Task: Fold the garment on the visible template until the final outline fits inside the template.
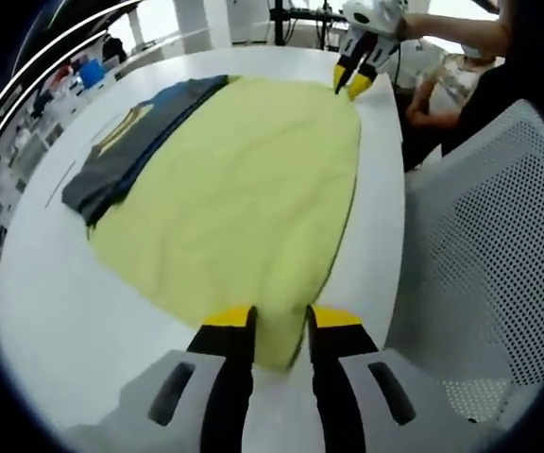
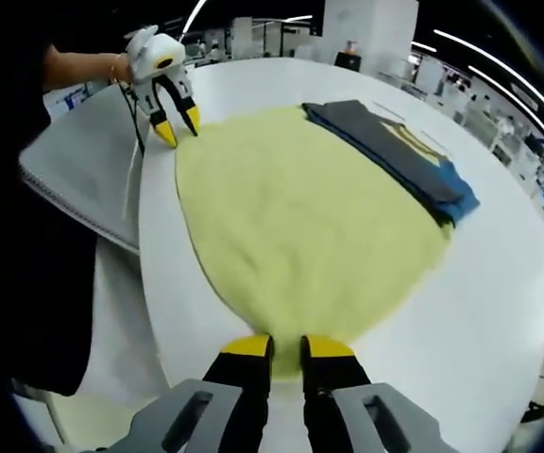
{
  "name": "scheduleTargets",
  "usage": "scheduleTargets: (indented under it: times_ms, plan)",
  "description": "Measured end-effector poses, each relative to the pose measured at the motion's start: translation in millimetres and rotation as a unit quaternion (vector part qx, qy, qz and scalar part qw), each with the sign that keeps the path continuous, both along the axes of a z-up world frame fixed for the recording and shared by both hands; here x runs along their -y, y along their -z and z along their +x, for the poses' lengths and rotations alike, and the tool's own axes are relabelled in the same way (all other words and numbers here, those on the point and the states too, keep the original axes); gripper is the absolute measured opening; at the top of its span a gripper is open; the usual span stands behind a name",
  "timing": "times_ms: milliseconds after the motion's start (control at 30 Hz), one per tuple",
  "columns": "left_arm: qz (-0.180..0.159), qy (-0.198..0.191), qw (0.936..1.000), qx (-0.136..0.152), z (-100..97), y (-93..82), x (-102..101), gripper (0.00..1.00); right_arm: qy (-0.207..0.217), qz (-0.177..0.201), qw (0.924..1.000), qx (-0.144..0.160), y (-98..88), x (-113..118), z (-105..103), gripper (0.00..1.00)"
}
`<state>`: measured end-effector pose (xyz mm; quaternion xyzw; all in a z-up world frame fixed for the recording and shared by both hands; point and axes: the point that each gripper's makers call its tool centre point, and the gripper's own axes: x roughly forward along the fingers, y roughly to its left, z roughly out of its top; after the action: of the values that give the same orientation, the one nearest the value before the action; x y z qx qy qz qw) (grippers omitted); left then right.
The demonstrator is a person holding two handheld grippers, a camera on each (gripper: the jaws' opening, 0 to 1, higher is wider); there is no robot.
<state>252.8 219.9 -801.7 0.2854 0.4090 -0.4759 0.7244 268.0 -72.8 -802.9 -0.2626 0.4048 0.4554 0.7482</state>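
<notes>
Nearest you in the left gripper view, your left gripper (image 1: 280,321) has its yellow-tipped fingers drawn in narrow on the near corner of the yellow garment (image 1: 244,198). The cloth edge sits between the tips, so I judge it pinched there, though the fold of cloth hides the exact contact. In the right gripper view, your right gripper (image 2: 285,347) is in the same pose at the opposite corner of that edge: fingers close together with the yellow hem between them.

You are holding two corners of one side at once. That makes sense for a fold, since lifting both ends together keeps the edge straight as it carries over the rest of the cloth.

Past the fingers, the garment lies spread flat across the white desk (image 1: 55,311), wide in the middle and tapering toward each gripper. It is smooth with only faint ripples, so it looks ready for folding rather than part-folded. I cannot make out a template outline under or around it.

Beside the garment's far long edge lies a dark grey folded garment (image 2: 385,146) with yellow and blue showing. It touches or slightly overlaps the yellow cloth. It looks parked there to stay out of the fold.

On your side of the desk, a perforated grey chair (image 1: 499,245) stands just beside the edge.
</notes>
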Motion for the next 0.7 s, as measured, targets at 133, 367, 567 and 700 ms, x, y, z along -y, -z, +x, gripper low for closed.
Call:
scheduleTargets:
  times_ms: [133, 367, 567, 700]
  plan:
    - [0.007, 0.001, 1.0, 0.006, 5.3, 0.7, -0.8, 0.07, 0.003, -0.002, 1.0, 0.003, 0.2, 1.2, 2.3, 0.04]
    - [0.02, 0.002, 0.9995, 0.024, 8.0, -0.6, -2.3, 0.01, 0.013, 0.001, 0.9999, -0.004, 0.2, 1.4, 2.5, 0.01]
    - [0.008, -0.026, 0.9992, 0.027, 6.2, -13.5, -4.1, 0.01, 0.026, 0.01, 0.9996, 0.0, -12.5, 2.0, 1.8, 0.0]
    - [-0.005, -0.054, 0.998, 0.034, 7.5, -24.4, -4.0, 0.01, 0.037, 0.021, 0.9991, 0.007, -22.8, 1.5, 2.5, 0.0]
